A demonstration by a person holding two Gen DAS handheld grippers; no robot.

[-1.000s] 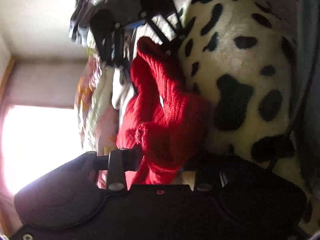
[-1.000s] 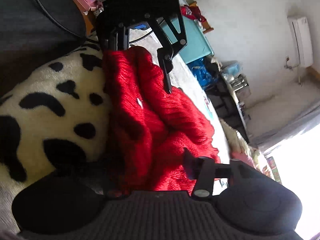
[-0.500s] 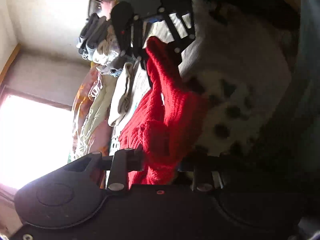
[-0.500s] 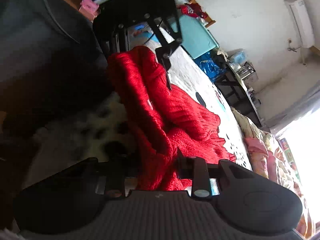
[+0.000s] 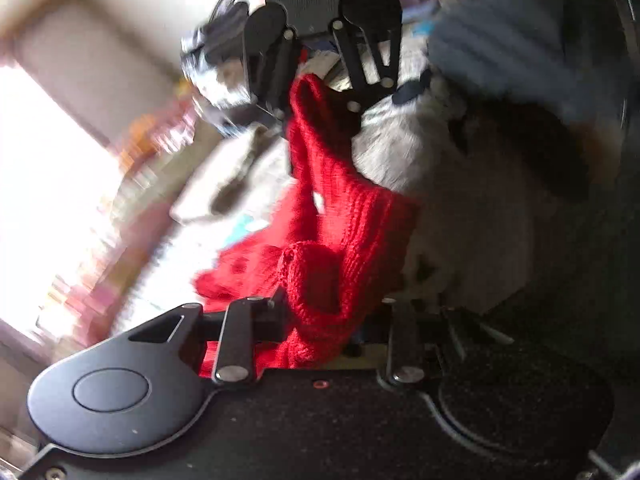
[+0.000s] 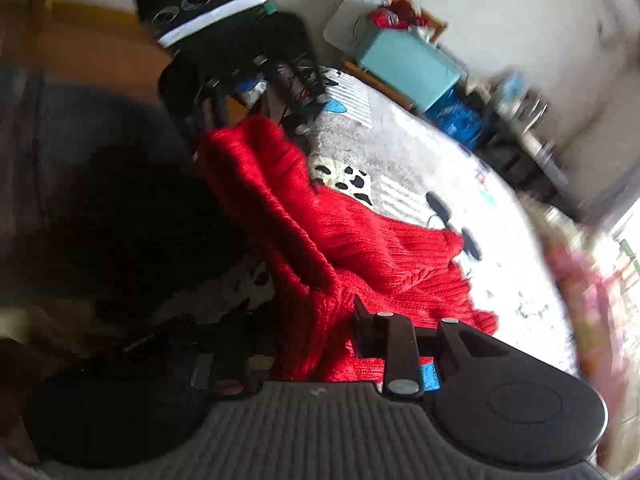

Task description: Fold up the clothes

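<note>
A red knitted garment [image 5: 332, 236] hangs stretched between my two grippers, above a bed. My left gripper [image 5: 320, 320] is shut on one end of it at the bottom of the left wrist view. My right gripper [image 5: 320, 92] shows at the top of that view, gripping the other end. In the right wrist view my right gripper [image 6: 312, 344] is shut on the red knitted garment [image 6: 360, 248], and my left gripper [image 6: 248, 120] holds its far end. The cloth sags in folds toward the bed.
A white bedspread [image 6: 500, 264] with black spots and stripes lies below. A teal box [image 6: 408, 68] and cluttered shelves [image 6: 532, 140] stand by the far wall. A bright window [image 5: 44, 184] is at left. The person's spotted fleece top [image 5: 472, 208] is close at right.
Both grippers have lifted and swung with the garment, away from the spotted fleece and out over the bed. Both views are motion-blurred now. The grips have not changed.
</note>
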